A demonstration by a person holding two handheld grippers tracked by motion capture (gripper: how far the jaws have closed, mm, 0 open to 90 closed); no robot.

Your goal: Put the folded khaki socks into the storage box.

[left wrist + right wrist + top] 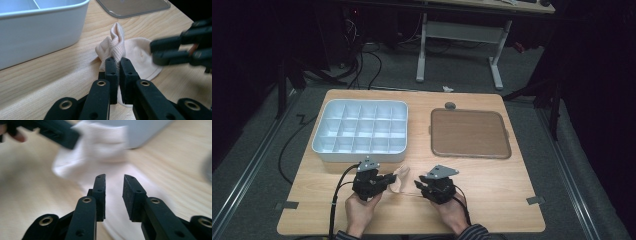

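High view first: near the front edge of the worktop (492,200), a small peach cloth (401,179) is seen between the two grippers. The left gripper (388,178) is closed on a bunched corner of the cloth, which is lifted into a soft, twisted peak; in the left gripper view the jaws are pressed together with the ribbed knit pinched between them. The right gripper (418,185) is held just beside the flat part of the cloth, its jaws parted a little, and nothing is gripped between them in the right gripper view, where the cloth lies blurred beyond the pads.

As judged from this, the handling of the cloth is only partly done: one side is gathered and raised, while the other side is left spread, rounded and thin, on the pale wood grain.

Farther back, a white plastic organiser box (360,131) with a grid of square compartments is seen, all of them bare. Beside it, well apart, a flat brown lid (469,133) with rounded corners is laid.
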